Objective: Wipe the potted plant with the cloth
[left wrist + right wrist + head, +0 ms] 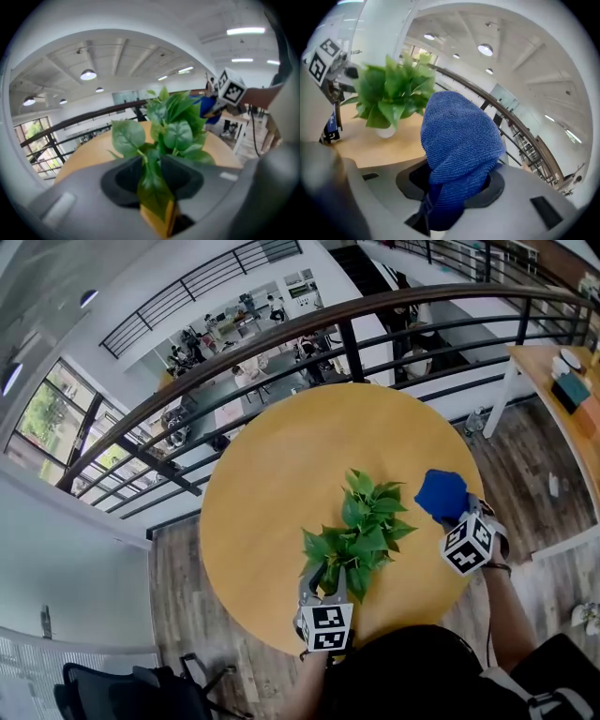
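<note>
As the left hand-held gripper pinches a plant leaf, the right hand-held gripper clamps the cloth.

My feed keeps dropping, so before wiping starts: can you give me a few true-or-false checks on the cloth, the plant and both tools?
1. The right tool grips the blue cloth. True.
2. The cloth lies flat on the tabletop. False: it is bunched up in the right tool, held off the table.
3. The left tool is closed on a leaf of the potted plant. True.
4. The plant has tipped over. False: it stands upright in its white pot.
</note>
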Demonstrator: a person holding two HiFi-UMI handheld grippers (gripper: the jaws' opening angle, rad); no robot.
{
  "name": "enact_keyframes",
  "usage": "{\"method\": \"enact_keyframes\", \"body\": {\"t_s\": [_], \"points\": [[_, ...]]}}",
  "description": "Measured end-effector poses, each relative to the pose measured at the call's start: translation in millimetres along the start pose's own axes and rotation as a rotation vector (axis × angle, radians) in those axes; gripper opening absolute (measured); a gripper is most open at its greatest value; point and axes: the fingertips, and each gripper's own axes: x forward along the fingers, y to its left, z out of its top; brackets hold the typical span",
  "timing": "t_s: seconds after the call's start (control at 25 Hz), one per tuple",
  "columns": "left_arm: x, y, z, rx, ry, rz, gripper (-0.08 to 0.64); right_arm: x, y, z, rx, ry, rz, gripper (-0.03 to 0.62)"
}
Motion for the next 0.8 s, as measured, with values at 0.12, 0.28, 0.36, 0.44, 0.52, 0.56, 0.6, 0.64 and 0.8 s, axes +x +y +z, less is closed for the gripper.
{"method": "enact_keyframes", "body": {"t_s": [0.12, 0.28, 0.36, 0.44, 0.52, 0.56, 0.6, 0.64, 0.8], "points": [[0, 0, -1, 0.001, 0.002, 0.001, 0.124, -32, -39, 57, -0.021, -0.171, -0.114, 0.170], [1, 1, -1, -0.001, 0.006, 0.006, 0.124, -49, -22, 113, -0.158, -0.288, -0.109, 0.170], [2, 2, -1, -0.005, 0.003, 0.009, 0.124, -34, 6, 114, -0.258, -0.257, -0.068, 0.170], [1, 4, 0, -0.008, 0.002, 0.010, 0.124, -17, 30, 100, -0.331, -0.193, -0.043, 0.170], [1, 5, -1, -0.010, 0.008, 0.012, 0.124, -4, 47, 80, -0.331, -0.143, 0.001, 0.170], [1, 5, -2, -0.010, 0.011, 0.012, 0.124, 1, 53, 69, -0.318, -0.121, 0.024, 0.170], [1, 5, -2, -0.009, 0.011, 0.012, 0.124, 6, 58, 59, -0.308, -0.098, 0.041, 0.170], [2, 5, -2, -0.008, 0.010, 0.013, 0.124, 12, 62, 48, -0.301, -0.075, 0.054, 0.170], [4, 6, -5, -0.010, 0.023, 0.014, 0.124, 32, 77, 5, -0.261, 0.015, 0.111, 0.170]]}}
